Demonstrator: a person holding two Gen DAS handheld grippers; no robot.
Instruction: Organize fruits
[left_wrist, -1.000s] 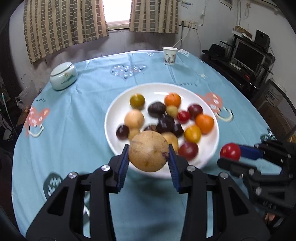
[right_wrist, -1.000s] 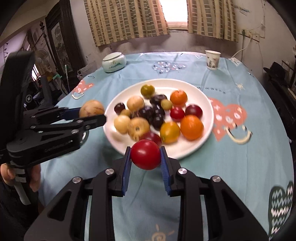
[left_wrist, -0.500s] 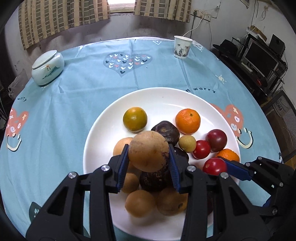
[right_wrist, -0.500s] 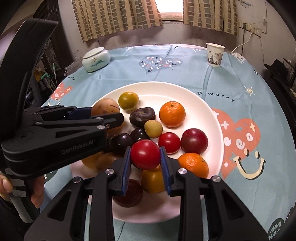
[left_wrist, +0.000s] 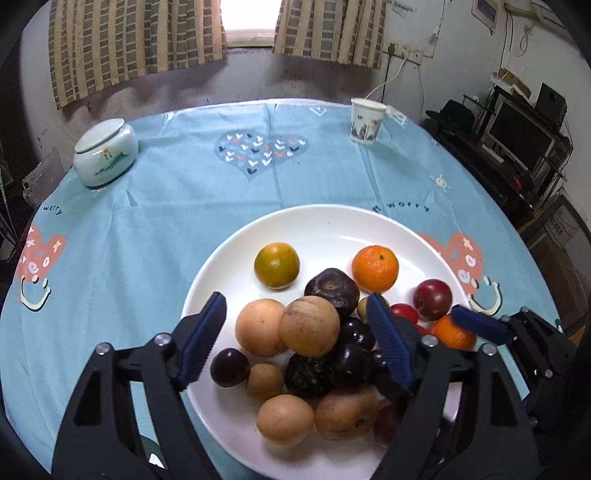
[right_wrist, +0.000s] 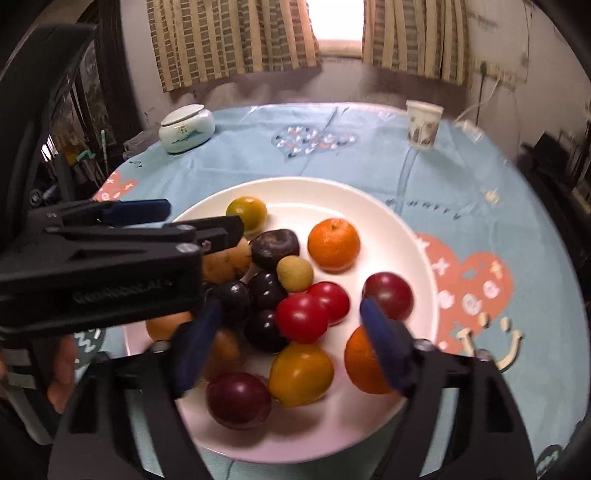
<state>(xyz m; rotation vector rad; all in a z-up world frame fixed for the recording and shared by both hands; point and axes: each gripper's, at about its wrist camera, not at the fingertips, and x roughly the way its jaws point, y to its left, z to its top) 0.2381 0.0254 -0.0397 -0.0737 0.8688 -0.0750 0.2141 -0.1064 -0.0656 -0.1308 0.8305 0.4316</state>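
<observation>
A white plate (left_wrist: 325, 229) (right_wrist: 402, 236) holds several fruits. My left gripper (left_wrist: 295, 343) is open above the plate; the round brown fruit (left_wrist: 309, 326) rests on the pile between its fingers, touching neither. My right gripper (right_wrist: 291, 339) is open too; the red tomato (right_wrist: 301, 317) lies on the pile between its fingers, beside another red tomato (right_wrist: 330, 301). Oranges (left_wrist: 375, 267) (right_wrist: 334, 243), a green-yellow citrus (left_wrist: 276, 264), dark plums (left_wrist: 332, 286) and tan fruits (left_wrist: 285, 419) fill the plate. The left gripper also shows in the right wrist view (right_wrist: 122, 240).
A blue tablecloth with heart prints (left_wrist: 184, 192) covers the round table. A lidded ceramic jar (left_wrist: 105, 151) stands far left, a paper cup (left_wrist: 365, 120) far right. Shelves with electronics (left_wrist: 517, 136) stand beyond the table's right edge.
Both grippers have opened over the plate. The brown fruit left the left gripper and the red tomato left the right gripper; both now lie on the pile.
</observation>
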